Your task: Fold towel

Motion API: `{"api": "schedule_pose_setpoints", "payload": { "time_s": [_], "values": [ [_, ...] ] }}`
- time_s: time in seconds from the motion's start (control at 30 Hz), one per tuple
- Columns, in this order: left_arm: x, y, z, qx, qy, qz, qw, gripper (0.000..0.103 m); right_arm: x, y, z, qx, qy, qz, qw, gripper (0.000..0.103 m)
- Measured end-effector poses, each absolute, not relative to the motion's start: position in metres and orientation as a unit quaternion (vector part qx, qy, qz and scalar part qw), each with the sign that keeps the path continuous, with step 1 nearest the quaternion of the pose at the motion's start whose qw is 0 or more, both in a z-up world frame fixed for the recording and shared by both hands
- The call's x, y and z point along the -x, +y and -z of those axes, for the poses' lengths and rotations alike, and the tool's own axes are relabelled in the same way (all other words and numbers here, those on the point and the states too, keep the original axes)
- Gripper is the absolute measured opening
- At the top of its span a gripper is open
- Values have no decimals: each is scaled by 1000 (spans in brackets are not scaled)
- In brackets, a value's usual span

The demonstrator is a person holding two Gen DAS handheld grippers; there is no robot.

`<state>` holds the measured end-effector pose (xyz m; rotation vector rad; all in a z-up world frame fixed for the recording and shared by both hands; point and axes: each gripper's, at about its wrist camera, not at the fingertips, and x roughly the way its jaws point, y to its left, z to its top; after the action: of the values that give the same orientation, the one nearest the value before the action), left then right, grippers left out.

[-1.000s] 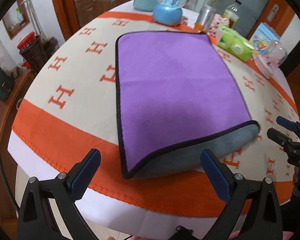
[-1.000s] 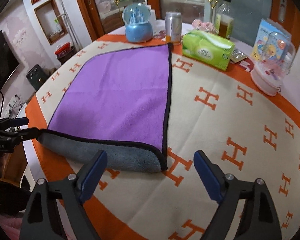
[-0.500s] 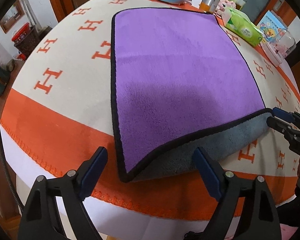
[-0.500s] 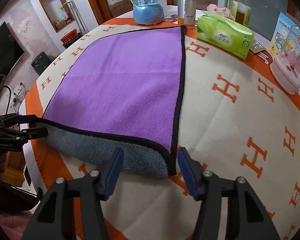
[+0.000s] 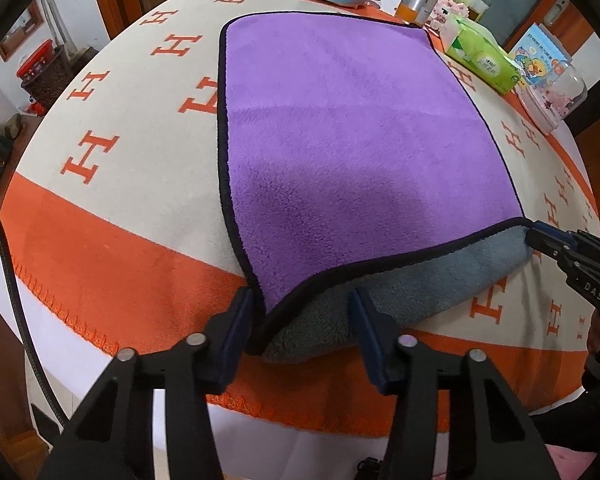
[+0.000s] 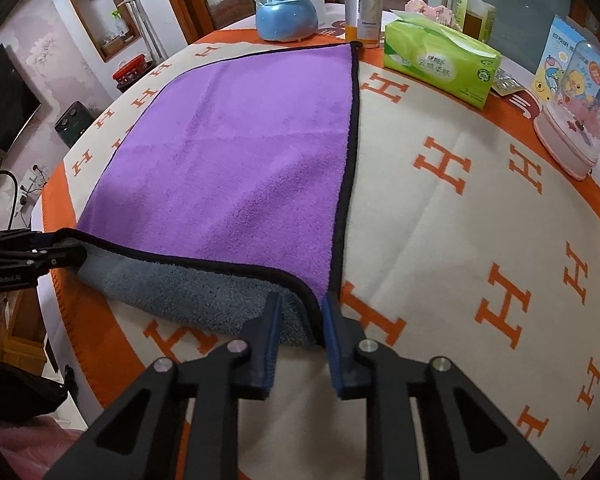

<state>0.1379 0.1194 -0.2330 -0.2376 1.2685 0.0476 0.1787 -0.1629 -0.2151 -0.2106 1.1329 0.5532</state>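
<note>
Both tools have closed in since a second ago: the left tool [image 5: 300, 320] straddles, unclenched, and the right tool [image 6: 300, 320] nearly pinches the towel's [image 5: 340, 140] near corners at the worktop's [image 5: 120, 264] near edge; folding barely begun.

An orange-and-cream tablecloth [image 6: 480, 216] covers the table. At its far edge stand a blue snow globe [image 6: 286, 4], a metal can [image 6: 363, 12] and a green tissue pack [image 6: 440, 62].

On the round orange-and-cream H-patterned tablecloth [image 6: 480, 208] lie one purple, black-edged, grey-backed towel [image 6: 240, 168], one blue snow globe [image 6: 286, 8], one silver can [image 6: 363, 12], one green tissue pack [image 6: 440, 60] and one amber-filled clear bottle [image 6: 476, 4].
</note>
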Motion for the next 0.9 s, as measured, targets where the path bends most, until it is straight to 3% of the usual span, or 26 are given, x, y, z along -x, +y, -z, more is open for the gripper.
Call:
{"api": "schedule_pose_setpoints", "payload": {
  "time_s": [0.23,0.53,0.9],
  "values": [
    [-136,120,227,111,585,-21,803,39,-177,-163,215,106,530,-252,803,9],
    [-136,120,222,111,579,-16,807,18,-173,-160,211,109,525,-250,807,5],
    [-140,118,214,95,586,-13,805,15,-172,-160,196,99,508,-245,820,4]
  ]
}}
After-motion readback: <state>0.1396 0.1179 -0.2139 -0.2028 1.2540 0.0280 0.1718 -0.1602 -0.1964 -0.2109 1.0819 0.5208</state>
